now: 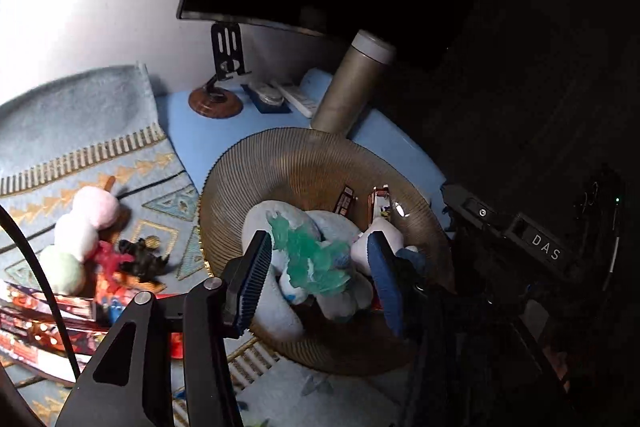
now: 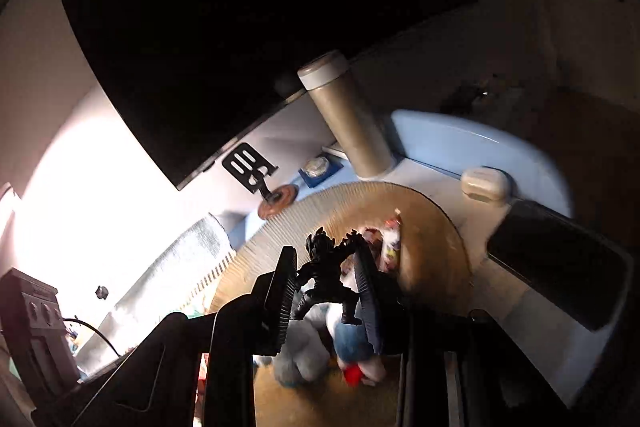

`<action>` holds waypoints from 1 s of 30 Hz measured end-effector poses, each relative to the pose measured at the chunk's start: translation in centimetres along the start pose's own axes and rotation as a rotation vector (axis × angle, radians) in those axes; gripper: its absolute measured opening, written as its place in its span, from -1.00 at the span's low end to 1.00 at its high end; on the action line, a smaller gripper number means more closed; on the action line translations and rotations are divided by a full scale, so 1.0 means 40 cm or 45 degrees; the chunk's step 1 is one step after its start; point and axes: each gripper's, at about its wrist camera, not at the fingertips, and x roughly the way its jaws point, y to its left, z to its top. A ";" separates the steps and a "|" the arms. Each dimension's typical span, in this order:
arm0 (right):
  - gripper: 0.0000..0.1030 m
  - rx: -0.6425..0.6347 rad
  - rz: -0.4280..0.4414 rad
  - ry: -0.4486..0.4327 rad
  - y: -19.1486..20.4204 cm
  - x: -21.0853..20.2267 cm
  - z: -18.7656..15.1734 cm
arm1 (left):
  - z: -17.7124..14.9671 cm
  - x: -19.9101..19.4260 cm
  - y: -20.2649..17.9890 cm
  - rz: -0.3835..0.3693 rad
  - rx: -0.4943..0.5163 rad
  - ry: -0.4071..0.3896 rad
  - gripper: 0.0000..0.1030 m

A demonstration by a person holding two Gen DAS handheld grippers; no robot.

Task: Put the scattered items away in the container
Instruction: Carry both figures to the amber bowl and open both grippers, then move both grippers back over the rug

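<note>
Left gripper [image 1: 320,267]: matte black angular linkage arms with two round silver screw heads; flat fingers [image 1: 250,283] faced with dark blue ribbed pads. Thin black cable arcs left of the linkage. Right gripper [image 2: 326,291]: same black frame, ribbed dark pads; its body, seen right of the left gripper, bears white lettering "DAS".

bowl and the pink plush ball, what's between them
Left wrist view: only patterned blue cloth lies between the bowl and the pink ball; no toy there.
</note>
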 end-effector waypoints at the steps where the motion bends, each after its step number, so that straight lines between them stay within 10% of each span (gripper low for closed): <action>1: -0.31 0.016 0.035 -0.002 -0.007 0.017 0.007 | 0.005 0.013 0.009 -0.017 -0.032 0.017 0.02; 2: -0.08 0.034 0.047 0.010 -0.012 0.031 0.011 | 0.009 0.021 0.016 -0.018 -0.055 0.023 0.02; 16: -0.02 0.128 0.084 0.034 -0.022 -0.019 -0.033 | -0.059 -0.128 0.073 0.026 -0.114 -0.031 0.09; 30: 0.16 -0.078 0.274 0.187 0.182 -0.090 -0.240 | -0.242 -0.434 0.243 0.197 -0.273 -0.175 0.15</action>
